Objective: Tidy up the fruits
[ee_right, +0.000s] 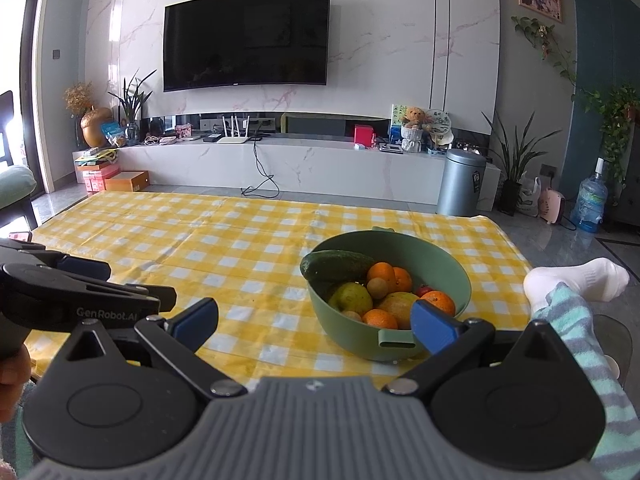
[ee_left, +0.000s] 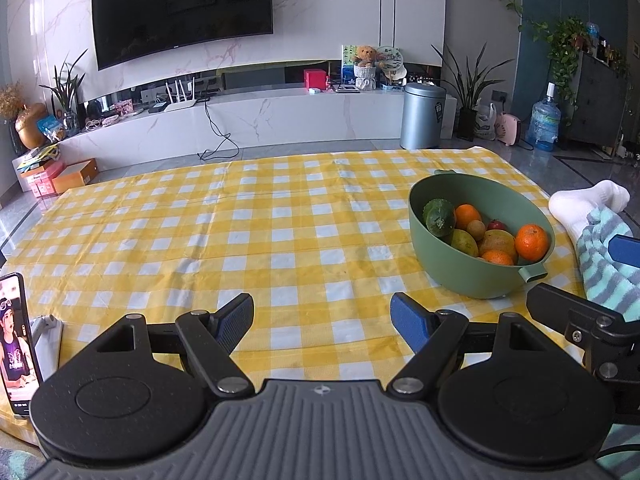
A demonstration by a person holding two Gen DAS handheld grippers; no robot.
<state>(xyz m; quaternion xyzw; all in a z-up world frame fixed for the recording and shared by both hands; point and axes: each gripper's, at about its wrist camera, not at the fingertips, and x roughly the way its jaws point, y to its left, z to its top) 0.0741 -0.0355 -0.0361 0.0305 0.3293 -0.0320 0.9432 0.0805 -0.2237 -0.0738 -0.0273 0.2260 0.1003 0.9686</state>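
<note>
A green bowl (ee_left: 448,270) (ee_right: 456,276) stands on the yellow checked tablecloth (ee_left: 240,232) (ee_right: 200,240) at the right. It holds a cucumber (ee_left: 439,217) (ee_right: 336,266), several oranges (ee_left: 531,242) (ee_right: 381,273), a mango (ee_left: 497,242) (ee_right: 398,302), a green pear-like fruit (ee_right: 351,297) and small round fruits. My left gripper (ee_left: 322,322) hovers open over the cloth, left of the bowl, holding nothing. My right gripper (ee_right: 314,322) is open too, its right pad (ee_right: 434,326) in front of the bowl's near rim. The left gripper's body (ee_right: 80,292) shows at the left of the right wrist view.
A phone on a stand (ee_left: 18,344) sits at the table's near left edge. A person's leg in a striped trouser and white sock (ee_left: 588,204) (ee_right: 576,280) rests beside the table's right edge. Beyond the table stand a bin (ee_left: 422,116), a TV unit and plants.
</note>
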